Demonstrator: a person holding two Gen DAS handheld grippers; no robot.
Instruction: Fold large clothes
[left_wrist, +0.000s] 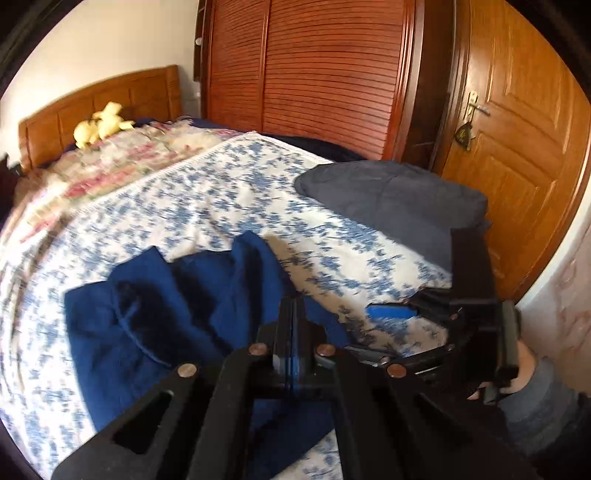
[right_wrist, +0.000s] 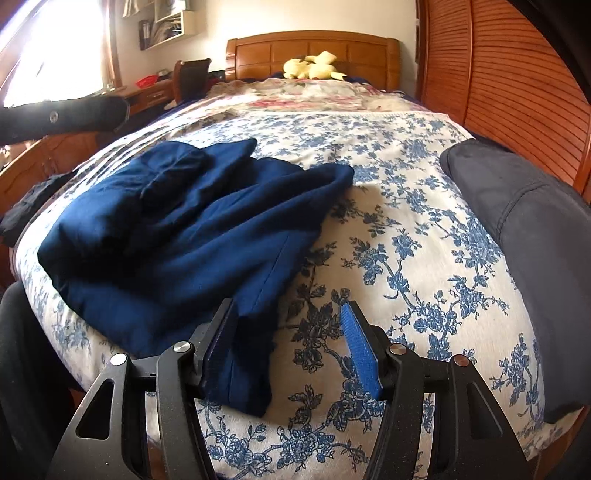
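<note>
A dark blue garment (right_wrist: 177, 221) lies bunched on the bed's blue-flowered cover (right_wrist: 406, 258), left of centre; it also shows in the left wrist view (left_wrist: 166, 314). My left gripper (left_wrist: 293, 332) is shut, with the blue cloth lying around its closed fingers; whether cloth is pinched between them I cannot tell. My right gripper (right_wrist: 291, 350) is open, its left finger resting against the garment's near hem, its blue-padded right finger (right_wrist: 360, 354) over bare cover. The right gripper also shows in the left wrist view (left_wrist: 424, 314), open.
A folded dark grey garment (right_wrist: 524, 240) lies at the bed's right edge, also in the left wrist view (left_wrist: 399, 199). A yellow plush toy (right_wrist: 314, 64) sits by the headboard. A slatted wardrobe (left_wrist: 314, 74) and a wooden door (left_wrist: 517, 147) stand to the right. A desk (right_wrist: 147, 92) is at left.
</note>
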